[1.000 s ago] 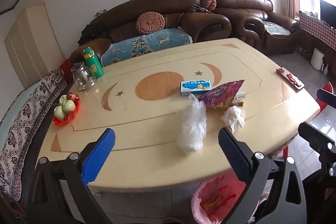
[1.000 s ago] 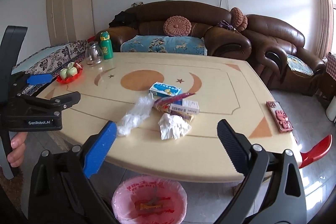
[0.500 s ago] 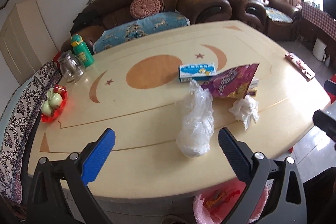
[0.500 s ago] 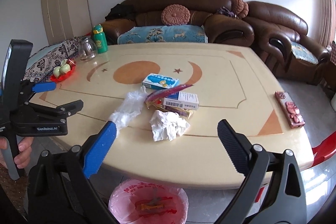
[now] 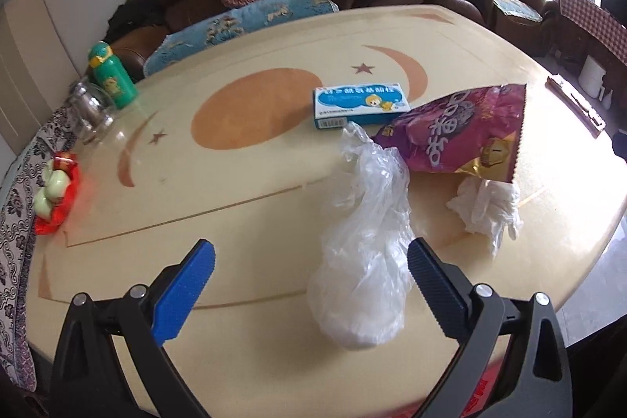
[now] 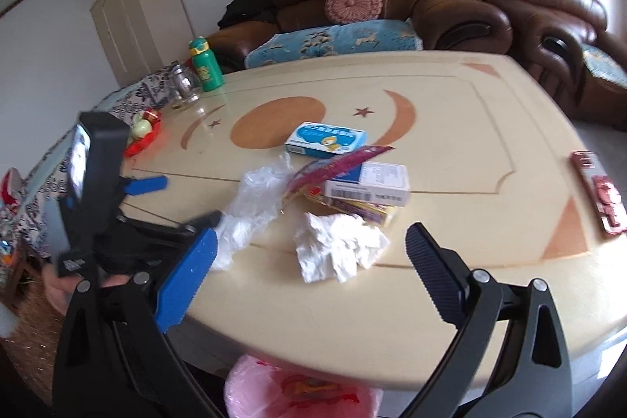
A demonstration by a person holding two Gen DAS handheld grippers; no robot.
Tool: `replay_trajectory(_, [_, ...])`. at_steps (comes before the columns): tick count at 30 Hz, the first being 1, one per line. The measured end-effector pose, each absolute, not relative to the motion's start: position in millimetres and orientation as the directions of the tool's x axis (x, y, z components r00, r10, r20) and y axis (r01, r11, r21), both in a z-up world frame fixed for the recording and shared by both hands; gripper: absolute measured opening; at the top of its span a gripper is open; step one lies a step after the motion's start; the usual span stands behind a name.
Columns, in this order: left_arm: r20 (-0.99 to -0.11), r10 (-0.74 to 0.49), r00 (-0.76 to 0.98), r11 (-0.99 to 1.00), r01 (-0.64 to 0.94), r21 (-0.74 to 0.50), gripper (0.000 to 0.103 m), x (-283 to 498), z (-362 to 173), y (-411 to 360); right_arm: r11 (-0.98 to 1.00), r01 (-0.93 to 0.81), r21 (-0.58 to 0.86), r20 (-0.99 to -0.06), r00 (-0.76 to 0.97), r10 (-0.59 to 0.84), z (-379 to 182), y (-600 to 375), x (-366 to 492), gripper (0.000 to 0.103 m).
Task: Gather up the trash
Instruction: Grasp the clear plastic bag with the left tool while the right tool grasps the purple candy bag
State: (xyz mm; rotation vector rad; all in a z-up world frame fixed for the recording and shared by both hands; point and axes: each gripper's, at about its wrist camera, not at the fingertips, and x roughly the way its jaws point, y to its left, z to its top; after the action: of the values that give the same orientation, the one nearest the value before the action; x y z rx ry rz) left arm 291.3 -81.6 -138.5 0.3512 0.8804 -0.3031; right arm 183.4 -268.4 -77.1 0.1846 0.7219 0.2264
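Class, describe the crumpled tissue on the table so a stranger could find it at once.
Start at the big cream table with moon inlays. Near its front edge lies a trash cluster; the tissue is the opaque white wad in front of the stacked boxes, unlike the see-through plastic bag beside it.

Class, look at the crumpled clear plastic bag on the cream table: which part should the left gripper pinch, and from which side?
Probably the bulging near end of the crumpled clear plastic bag. It lies lengthwise away from the open left gripper, so come straight in from the table's near edge; the far tail touches the purple snack packet.
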Motion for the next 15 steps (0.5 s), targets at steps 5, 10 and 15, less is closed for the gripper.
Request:
replay_trajectory(5, [-0.799, -0.13, 0.586, 0.889, 0.426, 0.167, 0.096, 301.9, -151.9, -89.8, 0.925, -0.182, 0.333, -0.626, 0.691, 0.361, -80.9, -271.2, 211.3, 0.095])
replay_trajectory(10, [-0.811, -0.147, 0.566, 0.885, 0.442, 0.148, 0.096, 314.8, -163.7, -94.2, 0.893, -0.185, 0.41, -0.62, 0.662, 0.422, -88.7, -278.1, 230.6, 0.095])
replay_trajectory(15, [-0.812, -0.167, 0.559, 0.875, 0.464, 0.139, 0.096, 321.0, -168.1, -97.2, 0.854, -0.169, 0.492, -0.595, 0.65, 0.472, -96.5, -287.0, 243.5, 0.095])
